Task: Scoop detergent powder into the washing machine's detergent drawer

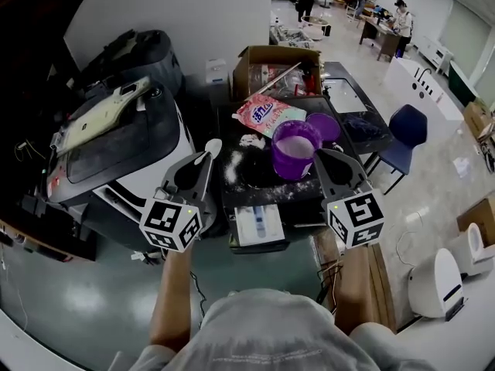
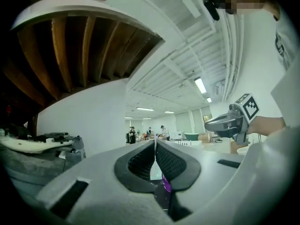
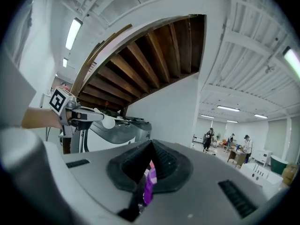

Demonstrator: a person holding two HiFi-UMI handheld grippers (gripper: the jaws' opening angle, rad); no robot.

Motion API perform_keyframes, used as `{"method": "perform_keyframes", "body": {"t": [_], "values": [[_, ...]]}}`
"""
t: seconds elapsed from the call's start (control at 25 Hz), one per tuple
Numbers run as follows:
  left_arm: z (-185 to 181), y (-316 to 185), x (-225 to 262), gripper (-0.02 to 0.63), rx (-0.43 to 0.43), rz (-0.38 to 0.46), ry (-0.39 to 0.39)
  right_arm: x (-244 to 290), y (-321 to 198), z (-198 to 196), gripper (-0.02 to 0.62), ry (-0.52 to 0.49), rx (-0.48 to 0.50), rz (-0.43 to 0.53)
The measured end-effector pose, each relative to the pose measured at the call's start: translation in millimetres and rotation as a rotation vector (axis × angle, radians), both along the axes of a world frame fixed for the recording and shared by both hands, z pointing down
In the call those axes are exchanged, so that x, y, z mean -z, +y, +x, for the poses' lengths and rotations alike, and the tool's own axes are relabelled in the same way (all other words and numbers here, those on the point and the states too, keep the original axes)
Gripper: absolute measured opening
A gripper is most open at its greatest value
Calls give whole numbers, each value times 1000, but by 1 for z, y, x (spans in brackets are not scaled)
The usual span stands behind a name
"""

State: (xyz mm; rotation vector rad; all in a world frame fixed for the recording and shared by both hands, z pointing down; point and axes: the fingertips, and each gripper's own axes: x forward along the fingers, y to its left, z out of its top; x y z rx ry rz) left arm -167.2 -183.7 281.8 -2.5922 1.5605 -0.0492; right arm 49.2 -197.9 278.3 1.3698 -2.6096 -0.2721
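My left gripper (image 1: pixel 203 163) is shut on the handle of a white scoop (image 1: pixel 213 147), held level above the gap between the washing machine (image 1: pixel 116 141) and the black table (image 1: pixel 255 188). The same handle is the thin white strip (image 2: pixel 154 150) between the pads in the left gripper view, and the scoop (image 3: pixel 108 122) also shows in the right gripper view. My right gripper (image 1: pixel 319 156) is shut, with its tips at the right rim of the open purple powder tub (image 1: pixel 294 149). Through its jaws a sliver of that tub (image 3: pixel 148 186) shows. The detergent drawer (image 1: pixel 259 224) stands pulled out below the table's front edge.
White powder (image 1: pixel 232 165) is spilled on the table left of the tub. The purple lid (image 1: pixel 326 126), a pink detergent bag (image 1: pixel 267 114) and a cardboard box (image 1: pixel 274 64) lie behind. A blue chair (image 1: pixel 406 130) stands to the right. Several people work at far desks.
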Motion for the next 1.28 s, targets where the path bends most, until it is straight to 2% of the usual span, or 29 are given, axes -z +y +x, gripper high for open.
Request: {"method": "perform_keyframes", "body": {"t": [0.28, 0.56, 1.28], "values": [[-12, 11, 35, 14, 5, 74, -60, 26, 6, -19, 6, -15, 23, 51], [-17, 18, 48, 14, 8, 102, -85, 31, 10, -27, 5, -8, 24, 56], [-21, 23, 31, 14, 12, 64, -119, 12, 13, -31, 5, -13, 7, 28]]}}
